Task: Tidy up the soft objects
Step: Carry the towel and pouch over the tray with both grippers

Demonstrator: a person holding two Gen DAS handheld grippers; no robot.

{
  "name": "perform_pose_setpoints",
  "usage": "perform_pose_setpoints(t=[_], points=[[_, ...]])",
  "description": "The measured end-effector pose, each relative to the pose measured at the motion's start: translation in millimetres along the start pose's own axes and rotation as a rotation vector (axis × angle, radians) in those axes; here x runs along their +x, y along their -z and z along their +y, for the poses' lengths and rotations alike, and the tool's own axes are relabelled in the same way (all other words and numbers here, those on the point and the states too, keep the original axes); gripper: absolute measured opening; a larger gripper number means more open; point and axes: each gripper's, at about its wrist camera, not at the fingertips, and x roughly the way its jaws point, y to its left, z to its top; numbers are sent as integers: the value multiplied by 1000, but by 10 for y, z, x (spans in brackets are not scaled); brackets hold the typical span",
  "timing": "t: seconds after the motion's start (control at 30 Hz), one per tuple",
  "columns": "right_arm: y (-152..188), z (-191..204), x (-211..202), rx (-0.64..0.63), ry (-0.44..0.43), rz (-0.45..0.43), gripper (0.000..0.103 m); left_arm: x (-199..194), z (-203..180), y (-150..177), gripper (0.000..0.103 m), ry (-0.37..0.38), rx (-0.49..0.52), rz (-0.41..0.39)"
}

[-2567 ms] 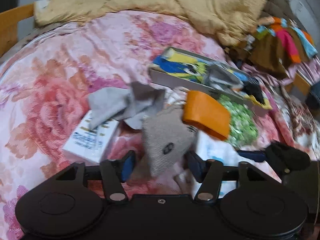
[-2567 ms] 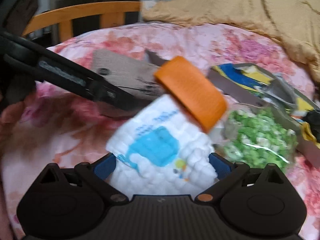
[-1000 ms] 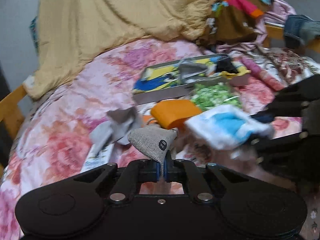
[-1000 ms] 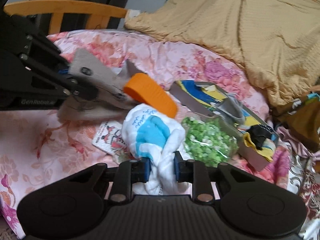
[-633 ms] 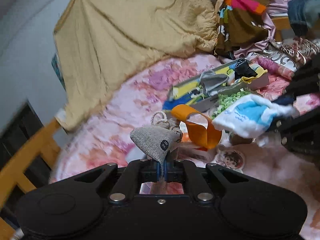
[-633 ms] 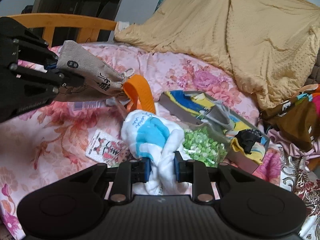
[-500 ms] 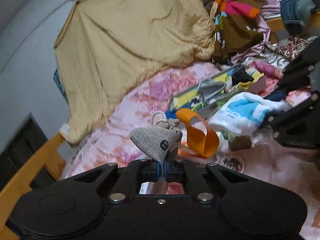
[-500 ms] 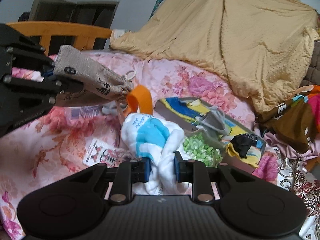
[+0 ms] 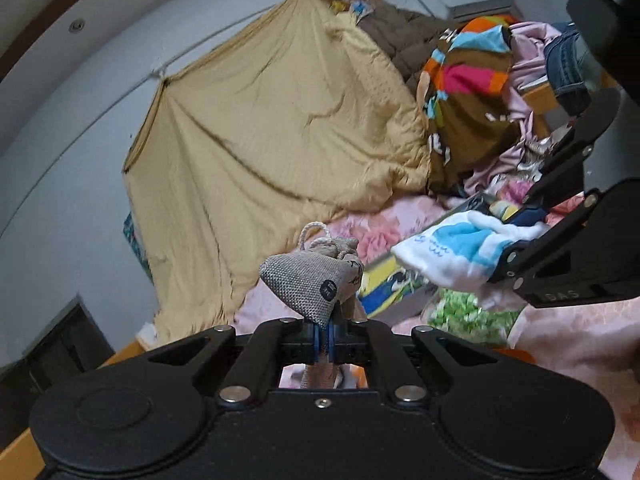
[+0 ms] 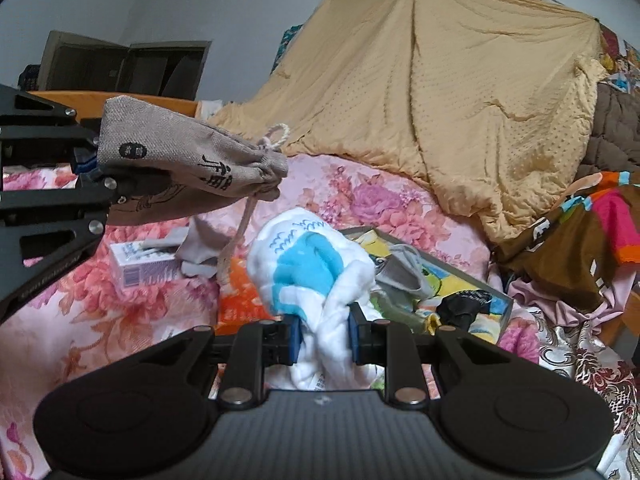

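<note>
My left gripper is shut on a grey drawstring pouch and holds it up above the bed; the pouch also shows at the left of the right wrist view. My right gripper is shut on a white towel with a blue print, also lifted; it shows at the right of the left wrist view. Below lie an orange item, a grey cloth and a shallow box with soft items in it.
The bed has a pink floral sheet. A tan blanket hangs at the back. A white carton lies on the sheet. A green bag lies by the box. Colourful clothes are piled at the right.
Both grippers have risen higher above the bed with the pouch and towel held. The orange strap that hung from the pouch now lies on the bed.
</note>
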Motion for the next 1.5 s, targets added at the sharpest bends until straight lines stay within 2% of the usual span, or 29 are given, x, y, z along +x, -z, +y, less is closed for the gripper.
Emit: perform_pose_setpoints(t=[0.07,0.3,0.53,0.67,0.77,0.87,1.03,1.23,1.33,1.5], points=[[-14,-81,2,17,7,-9,25,48,-8,-52,3,23,-21,-1],[-53,-455,42,94,57,-15,25,398,-39,-238,3,106,-192,50],[-138,-1006,443,195,86,-54,26,1009,-184,-451,3,110,-249,34],[-55,-1298,724,289,100,-59,26,1469,-253,-601,3,99,-294,36],[44,-1422,855,322,114,-41,26,1806,-298,-677,3,101,-331,51],[93,-1557,997,346,131,-60,26,2109,-340,-734,3,104,-360,67],[101,-1740,1282,384,128,-64,26,2481,-399,-748,4,138,-387,88],[120,-1862,1579,393,109,-37,28,2758,-559,-694,4,169,-353,123],[129,-1906,1664,407,103,-20,29,2847,-609,-641,4,198,-377,156],[155,-1946,1738,426,98,0,35,2969,-628,-530,4,200,-460,216]])
